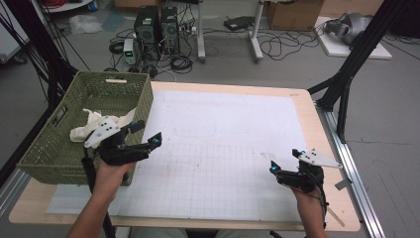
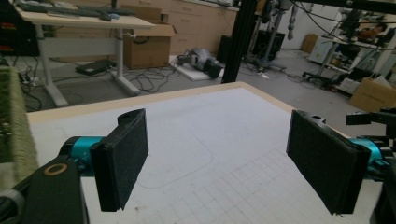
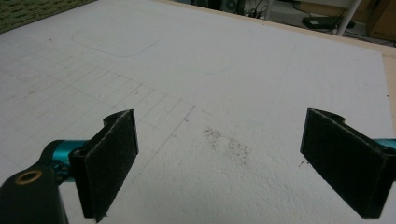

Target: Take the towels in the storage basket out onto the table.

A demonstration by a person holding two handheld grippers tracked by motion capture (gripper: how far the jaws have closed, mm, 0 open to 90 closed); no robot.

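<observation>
**Cloth in basket, left gripper nearer**

White mat (image 1: 223, 148) bare. Left gripper (image 1: 143, 136) jaws wide, empty, at basket (image 1: 143, 101) corner; cloth (image 1: 91, 124) just left of it, inside. Right gripper (image 1: 285, 161) wide too, empty, well apart.

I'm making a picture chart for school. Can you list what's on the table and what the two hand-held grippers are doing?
table: wooden table with a white grid mat on top
basket: green woven basket at the left edge of the table
in basket: crumpled white cloth
left hand-held gripper: jaws open, holding nothing, beside the basket
right hand-held gripper: jaws open, holding nothing, above the mat
mat mark: small dark smudge
</observation>
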